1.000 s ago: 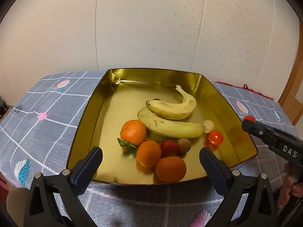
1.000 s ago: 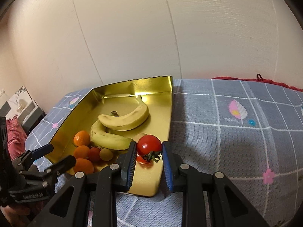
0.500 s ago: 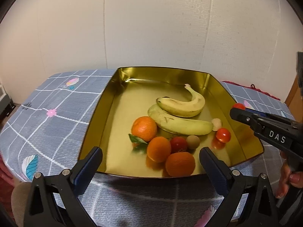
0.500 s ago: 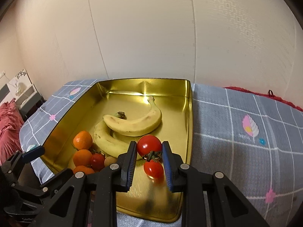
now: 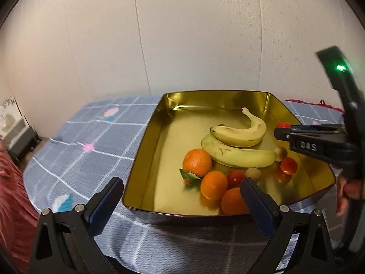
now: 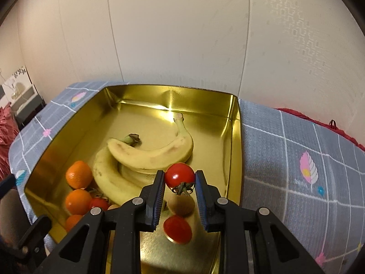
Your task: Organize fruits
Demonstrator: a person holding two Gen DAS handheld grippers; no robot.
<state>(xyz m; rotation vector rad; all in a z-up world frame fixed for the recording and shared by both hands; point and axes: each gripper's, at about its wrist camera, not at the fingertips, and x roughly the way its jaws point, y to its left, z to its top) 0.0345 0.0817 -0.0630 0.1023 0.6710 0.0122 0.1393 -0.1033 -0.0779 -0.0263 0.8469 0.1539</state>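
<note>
Right tool carried tomato further over tray; calyx down.

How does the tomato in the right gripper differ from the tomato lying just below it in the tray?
The held tomato is clamped between the right gripper's pads, above the gold tray; the loose tomato rests on the tray floor. The held one shows its green stem, pointing down; no stem shows on the loose one. Both are red and glossy.
</note>
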